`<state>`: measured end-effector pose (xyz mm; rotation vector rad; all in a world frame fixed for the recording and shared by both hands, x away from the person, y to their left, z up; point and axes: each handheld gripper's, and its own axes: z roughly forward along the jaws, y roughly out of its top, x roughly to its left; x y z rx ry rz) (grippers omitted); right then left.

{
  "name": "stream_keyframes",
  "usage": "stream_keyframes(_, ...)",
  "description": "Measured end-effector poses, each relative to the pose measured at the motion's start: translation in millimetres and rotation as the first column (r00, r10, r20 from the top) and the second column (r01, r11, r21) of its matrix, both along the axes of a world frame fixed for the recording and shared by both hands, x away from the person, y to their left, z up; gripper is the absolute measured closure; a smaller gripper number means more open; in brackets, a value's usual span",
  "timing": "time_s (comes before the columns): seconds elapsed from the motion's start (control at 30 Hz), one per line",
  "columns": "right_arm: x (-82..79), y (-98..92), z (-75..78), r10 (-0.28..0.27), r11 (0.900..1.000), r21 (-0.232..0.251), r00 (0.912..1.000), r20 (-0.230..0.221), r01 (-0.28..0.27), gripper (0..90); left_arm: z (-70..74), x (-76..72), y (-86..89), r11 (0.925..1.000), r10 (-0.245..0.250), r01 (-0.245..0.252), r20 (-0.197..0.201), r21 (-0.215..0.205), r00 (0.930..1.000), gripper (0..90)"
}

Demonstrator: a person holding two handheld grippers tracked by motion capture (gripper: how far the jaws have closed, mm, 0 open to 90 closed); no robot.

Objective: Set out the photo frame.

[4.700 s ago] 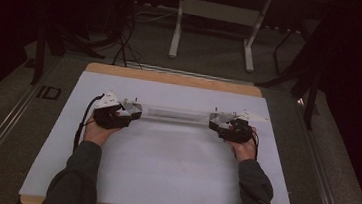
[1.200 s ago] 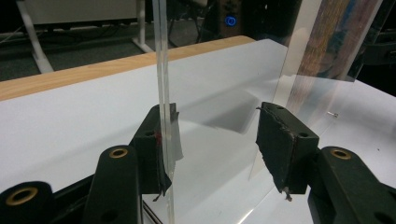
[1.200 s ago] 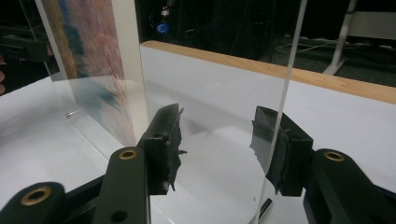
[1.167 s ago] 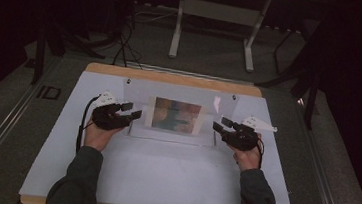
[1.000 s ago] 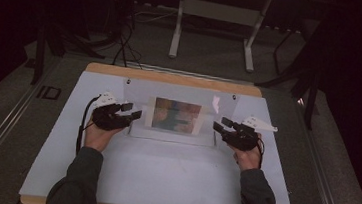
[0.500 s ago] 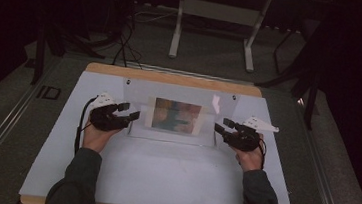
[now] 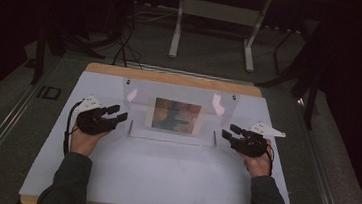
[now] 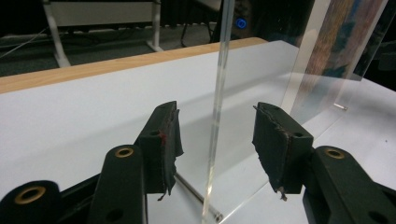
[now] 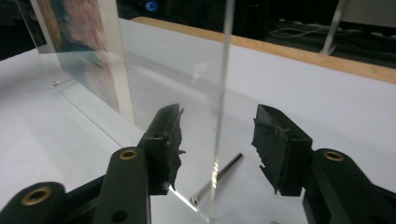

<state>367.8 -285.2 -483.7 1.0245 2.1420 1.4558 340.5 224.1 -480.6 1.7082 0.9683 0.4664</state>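
A clear acrylic picture frame [image 7: 138, 108] stands upright on the white table top, with a colourful picture [image 7: 176, 115] in its middle. My left gripper [image 7: 120, 113] is at the frame's left edge and is open. In the left gripper view the frame's edge [image 8: 219, 70] runs between the jaws of that gripper [image 8: 215, 130], with a gap on each side. My right gripper [image 7: 228, 131] is open at the right edge. There too the pane's edge [image 9: 226, 60] stands between the jaws of that gripper [image 9: 217, 135] without touching them. Metal foot pins [image 8: 196, 196] [image 9: 219, 179] rest on the table.
The white mat [image 7: 161, 180] covers a wooden table whose far edge [image 7: 171, 77] lies just behind the frame. Beyond it are a metal stand [image 7: 215, 10] and cables [image 7: 124, 41] on the dark floor. Bare mat lies in front of the frame.
4.7 s ago the frame showed as a thin strip between the grippers; it now stands upright. Over the last second both grippers have drawn slightly outward from its sides.
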Motion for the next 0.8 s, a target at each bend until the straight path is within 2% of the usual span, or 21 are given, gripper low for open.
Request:
stream_keyframes(0.17,-1.0,-7.7,-2.1,-0.013,1.000,0.004,0.9999,-0.006,0.013,51.5,-2.6,-3.6,5.8,0.9996,0.027,-0.027,-0.005,-0.006,0.9996,50.5)
stream_keyframes(0.37,-0.4,-18.1,-7.2,-0.062,0.998,0.001,0.9977,-0.027,0.062,51.9,-5.3,-7.2,8.8,0.9962,0.080,-0.079,-0.020,0.037,0.9966,50.2)
stream_keyframes(0.4,0.1,-18.8,-8.1,-0.068,0.998,-0.001,0.9971,-0.035,0.068,52.0,-6.9,-8.2,8.8,0.9939,0.094,-0.092,-0.024,0.060,0.9953,50.3)
stream_keyframes(0.47,0.8,-19.0,-10.3,-0.083,0.996,-0.020,0.9957,-0.041,0.082,51.9,-9.3,-9.2,8.7,0.9921,0.103,-0.100,-0.027,0.076,0.9943,49.9)
stream_keyframes(0.63,2.3,-18.6,-14.5,-0.091,0.995,-0.047,0.9946,-0.049,0.089,51.8,-14.8,-11.6,10.5,0.9883,0.126,-0.122,-0.040,0.092,0.9912,48.4)
stream_keyframes(0.67,3.2,-19.2,-15.5,-0.099,0.994,-0.052,0.9935,-0.056,0.096,51.5,-17.7,-12.5,11.8,0.9827,0.150,-0.144,-0.045,0.116,0.9877,48.2)
stream_keyframes(0.7,3.2,-19.2,-15.5,-0.099,0.994,-0.052,0.9935,-0.056,0.096,51.5,-17.7,-12.5,11.8,0.9827,0.150,-0.144,-0.045,0.116,0.9877,47.5)
stream_keyframes(0.77,4.9,-21.6,-16.7,-0.138,0.987,-0.090,0.9881,-0.069,0.131,48.9,-23.9,-14.7,15.2,0.9724,0.188,-0.177,-0.062,0.152,0.9802,46.2)
stream_keyframes(0.8,5.4,-22.8,-17.8,-0.154,0.983,-0.108,0.9856,-0.069,0.146,47.9,-23.9,-14.7,15.2,0.9724,0.188,-0.177,-0.062,0.152,0.9802,45.5)
